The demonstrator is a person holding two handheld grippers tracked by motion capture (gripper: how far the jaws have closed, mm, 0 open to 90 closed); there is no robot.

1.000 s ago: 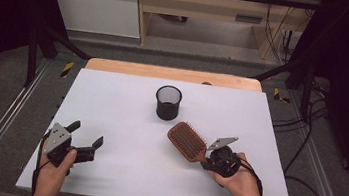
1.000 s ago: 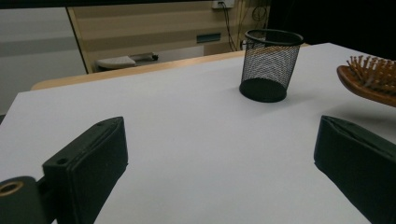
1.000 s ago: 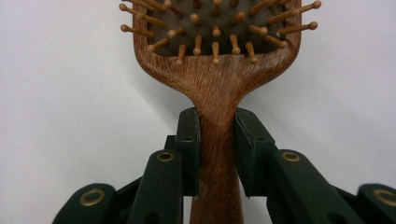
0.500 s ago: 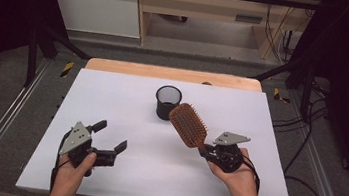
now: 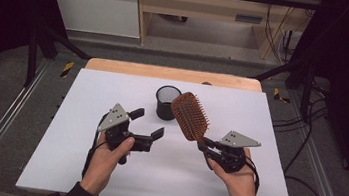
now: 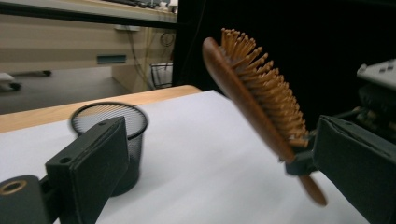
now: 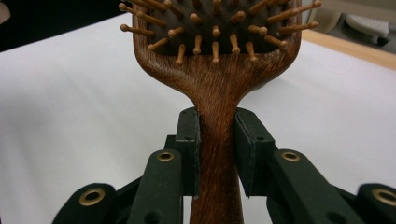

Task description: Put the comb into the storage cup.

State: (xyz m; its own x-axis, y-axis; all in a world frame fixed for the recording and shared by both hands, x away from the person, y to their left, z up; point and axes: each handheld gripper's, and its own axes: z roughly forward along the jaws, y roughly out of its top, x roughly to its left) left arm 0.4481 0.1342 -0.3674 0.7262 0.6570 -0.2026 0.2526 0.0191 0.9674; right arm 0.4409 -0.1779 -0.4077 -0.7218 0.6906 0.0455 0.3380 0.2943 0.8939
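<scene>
Hairbrush (image 5: 189,116) (bristles up) clamped by right gripper (image 5: 205,145).

In the right gripper view, the top edge cuts off the head of the wooden hairbrush (image 7: 215,56), and the bottom edge cuts its handle below the clamping pads. In the left gripper view, the mesh cup (image 6: 122,140) is blurred and partly hidden behind a near jaw, while the right edge crops the right gripper (image 6: 299,165) holding the brush. In the high view, the brush head covers part of the cup's right side, and both forearms leave the frame at the bottom.
</scene>
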